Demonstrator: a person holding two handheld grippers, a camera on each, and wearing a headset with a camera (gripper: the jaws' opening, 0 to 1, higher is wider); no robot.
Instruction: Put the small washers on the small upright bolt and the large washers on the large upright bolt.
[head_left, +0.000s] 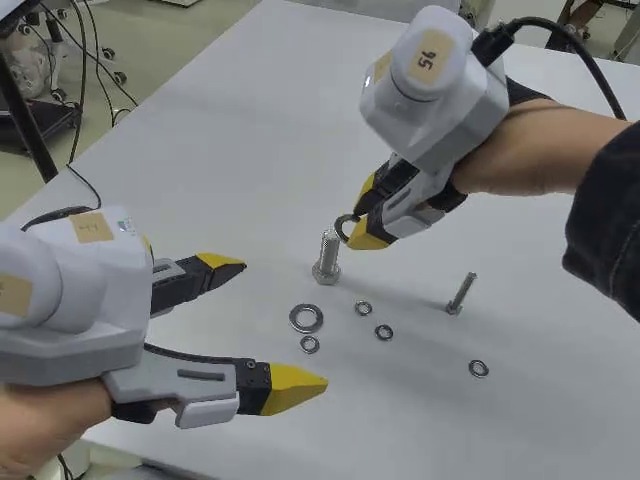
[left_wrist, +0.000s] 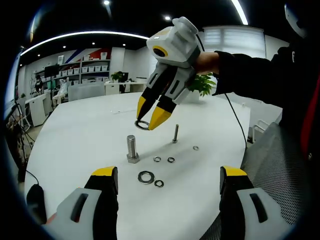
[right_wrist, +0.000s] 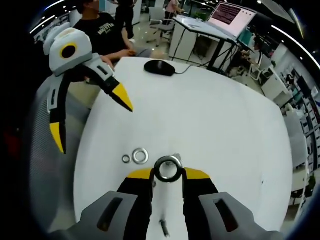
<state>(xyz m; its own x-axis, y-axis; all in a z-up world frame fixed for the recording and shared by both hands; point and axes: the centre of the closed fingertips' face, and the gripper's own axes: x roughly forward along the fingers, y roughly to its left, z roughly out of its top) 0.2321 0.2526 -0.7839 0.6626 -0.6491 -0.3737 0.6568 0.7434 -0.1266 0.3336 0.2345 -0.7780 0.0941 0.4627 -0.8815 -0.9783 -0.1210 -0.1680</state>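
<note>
Right gripper view puts the held large washer (right_wrist: 167, 169) dead centre. It is pinched by its rim between the yellow tips of the right gripper (right_wrist: 168, 175), whose jaws are closed down to the washer's width. In the head view it hangs just above and slightly to one side of the large bolt (head_left: 327, 256), apart from its tip. It looks like a stiff, light steel ring, thin and probably slick, so an edge grip could let it swivel. It likely needs to sit level over the thread before release. Whether the hole lines up with the bolt I can't quite tell.

On the table (head_left: 250, 150) near that bolt lie a second large washer (head_left: 306, 318) and four small washers (head_left: 363, 308). The small bolt (head_left: 461, 293) stands beyond them. The left gripper (head_left: 275, 322) hovers wide open, holding nothing, clear of the drop.
</note>
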